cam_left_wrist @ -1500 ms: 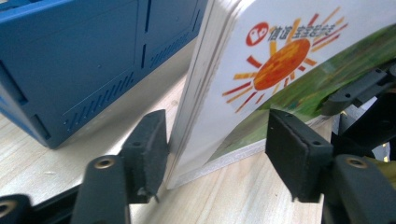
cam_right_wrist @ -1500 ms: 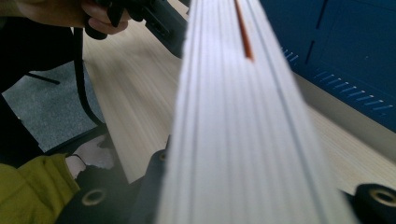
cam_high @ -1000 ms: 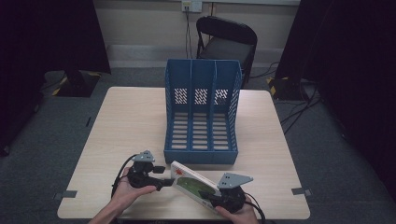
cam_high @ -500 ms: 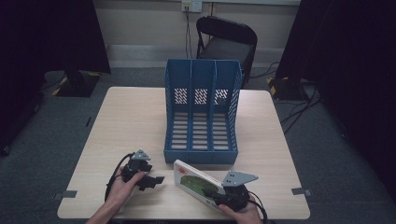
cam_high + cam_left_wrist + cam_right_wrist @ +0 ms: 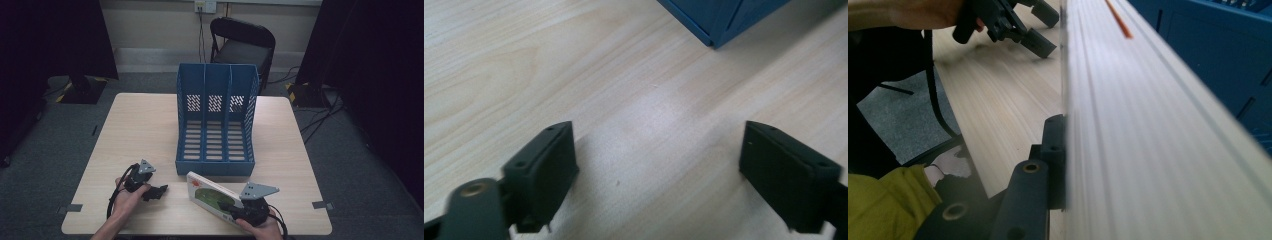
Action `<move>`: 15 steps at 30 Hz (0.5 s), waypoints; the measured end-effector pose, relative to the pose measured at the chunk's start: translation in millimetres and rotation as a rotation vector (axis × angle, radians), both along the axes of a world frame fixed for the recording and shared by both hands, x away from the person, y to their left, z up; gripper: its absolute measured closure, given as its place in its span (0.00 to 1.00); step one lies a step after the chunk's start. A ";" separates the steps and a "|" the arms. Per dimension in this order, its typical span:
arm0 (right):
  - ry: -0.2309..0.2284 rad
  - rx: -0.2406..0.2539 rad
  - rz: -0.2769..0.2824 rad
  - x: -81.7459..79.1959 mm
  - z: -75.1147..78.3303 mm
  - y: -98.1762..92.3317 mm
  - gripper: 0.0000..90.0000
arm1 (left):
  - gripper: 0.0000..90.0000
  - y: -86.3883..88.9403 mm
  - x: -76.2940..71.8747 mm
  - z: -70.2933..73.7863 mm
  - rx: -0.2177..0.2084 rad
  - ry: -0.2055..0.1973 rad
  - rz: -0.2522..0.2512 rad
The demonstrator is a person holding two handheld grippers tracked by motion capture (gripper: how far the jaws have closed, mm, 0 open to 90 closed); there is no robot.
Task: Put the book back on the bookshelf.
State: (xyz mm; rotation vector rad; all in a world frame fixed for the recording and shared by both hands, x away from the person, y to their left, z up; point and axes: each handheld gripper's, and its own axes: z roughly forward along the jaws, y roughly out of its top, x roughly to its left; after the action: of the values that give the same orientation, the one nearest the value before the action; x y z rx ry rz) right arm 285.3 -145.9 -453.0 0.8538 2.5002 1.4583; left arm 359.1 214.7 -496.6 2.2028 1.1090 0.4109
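Observation:
A thin white book with a green and orange cover (image 5: 210, 195) is held tilted above the table's front edge, in front of the blue file rack (image 5: 215, 120). My right gripper (image 5: 231, 209) is shut on the book's near end; in the right gripper view the book (image 5: 1148, 130) runs edge-on past the one visible jaw. My left gripper (image 5: 161, 190) rests low over the table at the front left, open, with bare wood between its fingers (image 5: 544, 170). A corner of the rack (image 5: 719, 20) shows ahead of it.
The wooden table (image 5: 135, 135) carries the three-slot rack at its middle. A black chair (image 5: 242, 42) stands behind the table, with cables on the floor at the right. The other hand's gripper (image 5: 1018, 22) shows far off in the right gripper view.
My left gripper has let go of the book's left end and drawn back leftward, open. The right gripper still holds the book, now shifted slightly right.

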 end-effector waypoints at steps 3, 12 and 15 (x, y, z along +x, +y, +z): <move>-0.006 -0.002 0.000 -0.5 1.4 0.7 0.85 | 0.14 0.3 -0.1 -1.7 -0.011 -0.012 0.004; -0.014 0.017 0.001 -4.5 11.3 1.5 0.85 | 0.00 0.0 0.3 -10.5 -0.048 -0.057 -0.018; -0.013 0.029 -0.001 -4.1 14.9 0.1 0.85 | 0.00 0.1 0.3 -10.5 -0.047 -0.057 -0.018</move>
State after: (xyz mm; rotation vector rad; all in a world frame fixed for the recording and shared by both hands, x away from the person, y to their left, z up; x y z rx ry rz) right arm 281.1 -145.8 -438.0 0.8471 2.4746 1.4982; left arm 359.3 214.7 -507.1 2.1454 1.0575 0.4325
